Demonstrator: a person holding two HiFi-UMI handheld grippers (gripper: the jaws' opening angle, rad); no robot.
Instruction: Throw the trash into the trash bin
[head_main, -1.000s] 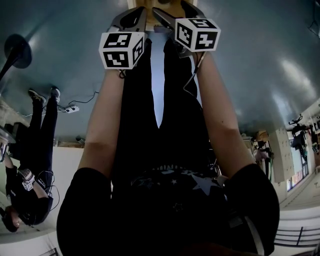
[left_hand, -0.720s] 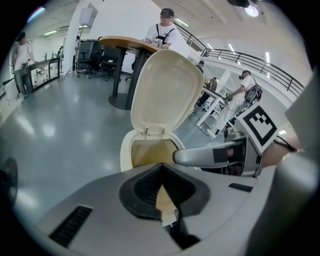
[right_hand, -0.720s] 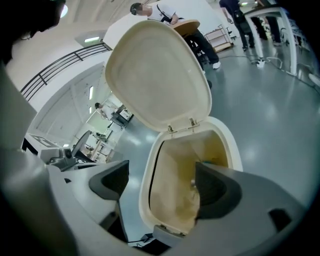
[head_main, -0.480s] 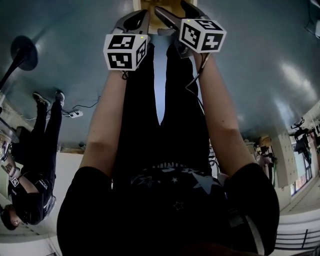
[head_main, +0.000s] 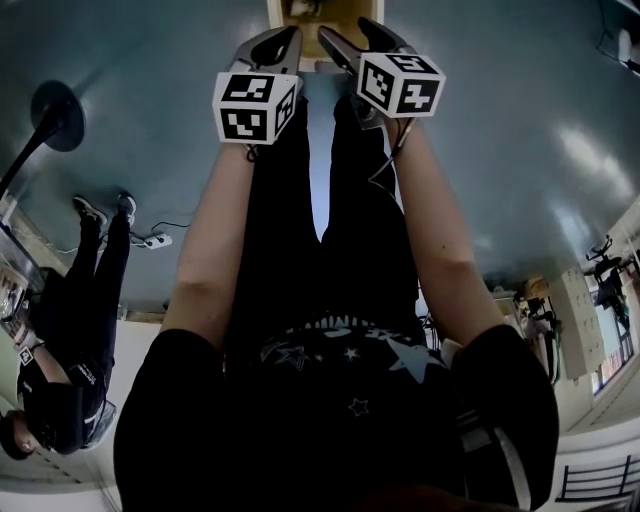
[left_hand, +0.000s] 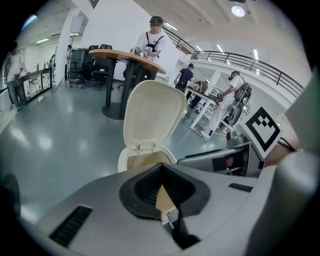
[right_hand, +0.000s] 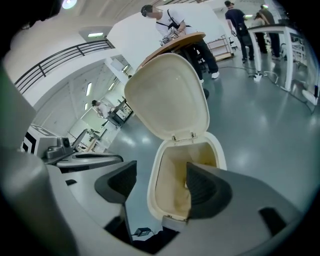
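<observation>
A cream trash bin stands on the grey floor just beyond both grippers, its lid swung up and back. Its inside is pale tan, and I make out no trash in it. The right gripper hangs over the bin's mouth with its jaws apart and closing, nothing between them. The left gripper points at the same bin with its pad tips touching and nothing held. In the head view, the left gripper and the right gripper sit side by side in front of the bin.
Behind the bin stands a round wooden table with a person at it. More people work at white benches. Another person stands on my left near a power strip and a black stand base.
Both grippers have lifted a little and sit slightly lower in the head view. The person on the left has shifted down the frame.
</observation>
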